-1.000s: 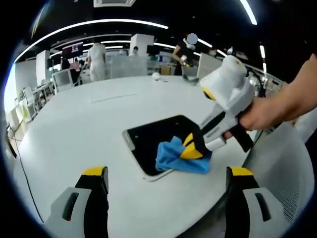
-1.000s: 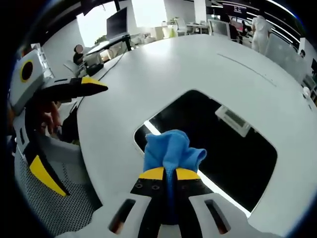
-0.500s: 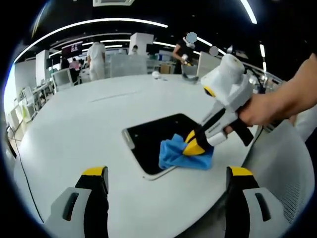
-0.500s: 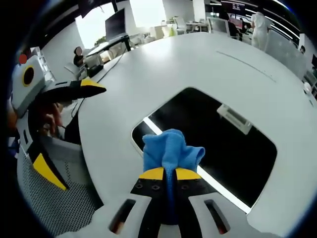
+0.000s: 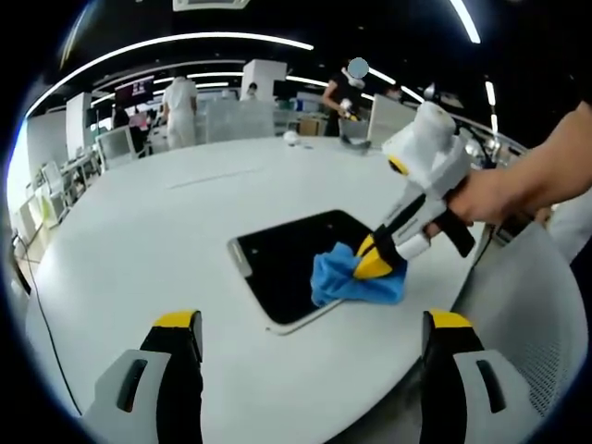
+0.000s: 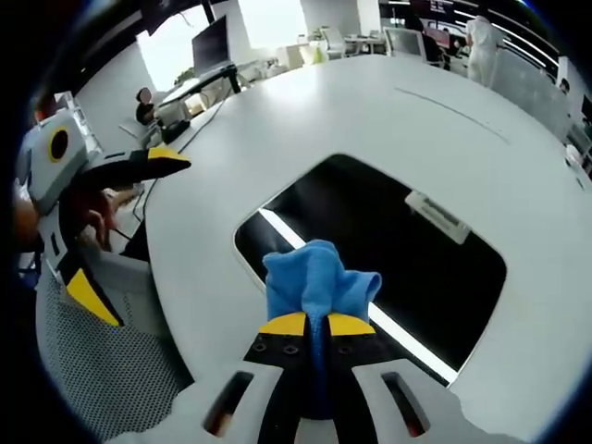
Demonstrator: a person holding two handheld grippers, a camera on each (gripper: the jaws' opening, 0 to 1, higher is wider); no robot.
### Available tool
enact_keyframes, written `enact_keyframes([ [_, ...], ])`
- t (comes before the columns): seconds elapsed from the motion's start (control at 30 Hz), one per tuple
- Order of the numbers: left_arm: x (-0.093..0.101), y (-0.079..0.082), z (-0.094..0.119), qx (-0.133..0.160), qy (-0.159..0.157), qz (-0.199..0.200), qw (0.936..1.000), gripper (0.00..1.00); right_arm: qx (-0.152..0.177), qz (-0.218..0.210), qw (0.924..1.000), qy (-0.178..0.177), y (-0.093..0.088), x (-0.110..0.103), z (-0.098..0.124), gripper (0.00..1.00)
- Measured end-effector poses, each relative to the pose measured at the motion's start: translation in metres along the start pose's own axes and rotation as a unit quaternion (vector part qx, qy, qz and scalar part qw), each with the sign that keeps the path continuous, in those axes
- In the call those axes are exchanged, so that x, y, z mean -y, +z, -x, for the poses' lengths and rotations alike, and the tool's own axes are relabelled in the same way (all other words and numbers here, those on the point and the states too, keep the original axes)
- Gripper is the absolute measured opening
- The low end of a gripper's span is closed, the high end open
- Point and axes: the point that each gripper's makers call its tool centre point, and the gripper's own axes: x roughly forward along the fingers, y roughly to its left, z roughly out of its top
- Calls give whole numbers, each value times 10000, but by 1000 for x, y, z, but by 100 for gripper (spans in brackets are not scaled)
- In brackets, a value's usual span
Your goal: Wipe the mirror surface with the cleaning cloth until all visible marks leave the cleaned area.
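**Wiping pass at the near edge of a mirror on a round office table**

Open-plan office space is surrounding a large white round table [image 5: 139, 240], with people standing at distant desks under long ceiling lights. Lying flat on the table is a dark rectangular mirror [image 5: 282, 259] with rounded corners, reflecting a ceiling light strip and a vent. In the left gripper view, the right gripper [image 5: 375, 264], held by a person's hand [image 5: 490, 194], is angling down from the right and pressing a blue cleaning cloth [image 5: 356, 282] onto the mirror's near right edge; part of the cloth is overhanging onto the table. In the right gripper view, the same gripper [image 6: 308, 324] is pinching the bunched cloth [image 6: 314, 282] between its yellow-tipped jaws, which are closed tight on the fabric, above the mirror [image 6: 398, 250]. The left gripper [image 5: 305, 324] is hovering well apart from the mirror with its jaws spread wide and holding nothing; it is also appearing at the left of the right gripper view [image 6: 139, 166].

The step in hand appears to be the wiping stroke itself, working along one edge. No distinct marks are resolvable on the glass, so progress cannot be judged closely. The next move is likely calling for the cloth to be drawn across the uncovered centre and far side, keeping it flat against the glass and the mirror steady on the table.
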Motion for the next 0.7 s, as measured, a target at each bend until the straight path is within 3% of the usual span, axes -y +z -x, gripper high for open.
enact_keyframes([
  [0.23, 1, -1, -1, -27, -14, -17, 10000, 99, -59, -57, 10000, 49, 1, 1, 0, 1],
  [0.7, 0, -1, -2, -36, 5, -37, 10000, 99, -83, -131, 9999, -47, 13, 25, -5, 1],
])
